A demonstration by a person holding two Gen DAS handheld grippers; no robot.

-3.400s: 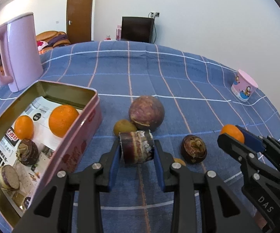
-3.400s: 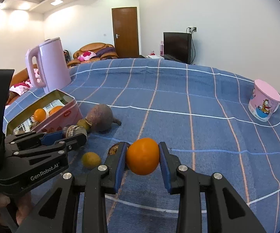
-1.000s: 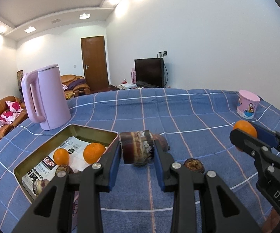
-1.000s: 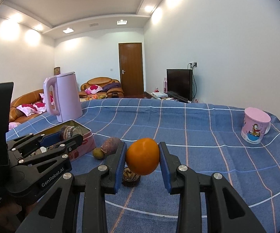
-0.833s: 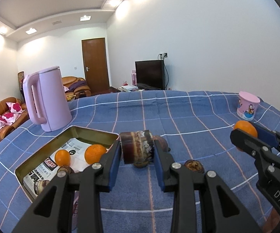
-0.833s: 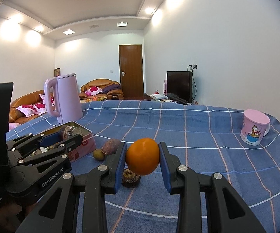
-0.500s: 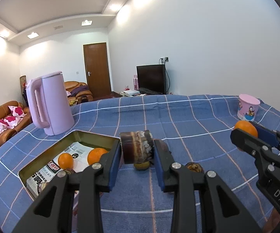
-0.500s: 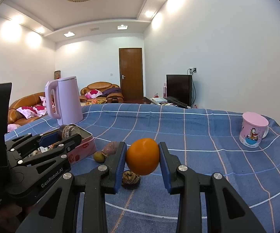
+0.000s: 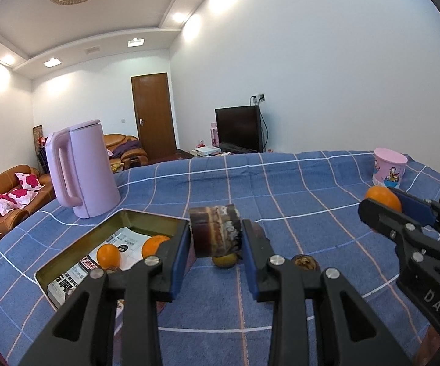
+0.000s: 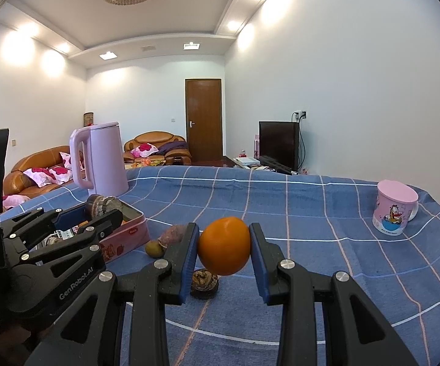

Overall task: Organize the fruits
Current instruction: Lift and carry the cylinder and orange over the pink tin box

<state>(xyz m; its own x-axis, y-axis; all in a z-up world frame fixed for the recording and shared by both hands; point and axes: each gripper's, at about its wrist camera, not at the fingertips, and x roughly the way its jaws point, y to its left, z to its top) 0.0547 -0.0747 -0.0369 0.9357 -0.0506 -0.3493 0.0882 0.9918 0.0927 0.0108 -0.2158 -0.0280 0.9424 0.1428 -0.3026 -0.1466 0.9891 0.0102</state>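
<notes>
1. Fruits in transit: left gripper [image 9: 215, 238] clamps a brown cut fruit piece [image 9: 214, 231] above the near edge of the tin box [image 9: 67, 257]; right gripper [image 10: 223, 251] clamps an orange [image 10: 223, 245] clear of the blue checked cloth [image 10: 296, 213].
2. Tin box already holds two oranges [image 9: 108, 256].
3. Step judged: carry phase. Next move calls for lowering over the tin box, then releasing.
4. Loose fruit remains on the cloth.

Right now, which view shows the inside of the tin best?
The left wrist view: it looks down into the open tin, showing two oranges on its printed paper lining. The right wrist view shows mostly its pink outer wall, the inside largely blocked by the left gripper.
</notes>
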